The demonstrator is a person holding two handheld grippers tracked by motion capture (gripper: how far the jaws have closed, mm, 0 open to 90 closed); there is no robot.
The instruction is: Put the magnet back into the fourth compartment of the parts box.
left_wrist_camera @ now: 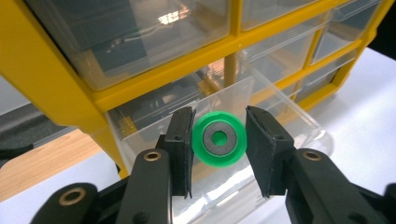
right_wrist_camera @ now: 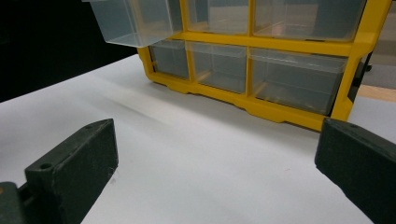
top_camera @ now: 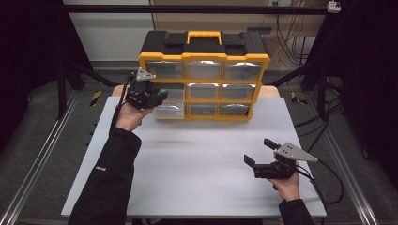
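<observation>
A yellow and black drawer organizer (top_camera: 204, 70) stands at the far side of the white table (top_camera: 197, 154). Its lower-left clear drawer (top_camera: 170, 110) is pulled out. My left gripper (top_camera: 158, 95) hangs over that drawer (left_wrist_camera: 280, 107), shut on a green disc with a grey ring in its face (left_wrist_camera: 219, 158); both pads touch the disc's rim. My right gripper (top_camera: 259, 152) rests low over the table's near right part, jaws wide open with nothing between them. In the right gripper view the open jaws (right_wrist_camera: 219, 140) face the organizer's bottom row (right_wrist_camera: 280, 114) and the drawer (right_wrist_camera: 130, 23).
The other clear drawers (top_camera: 204, 70) of the organizer are pushed in. A wooden surface (left_wrist_camera: 42, 163) shows behind the table by the organizer's left side. Metal rails (top_camera: 42, 154) and cables (top_camera: 328, 187) run along both sides of the table.
</observation>
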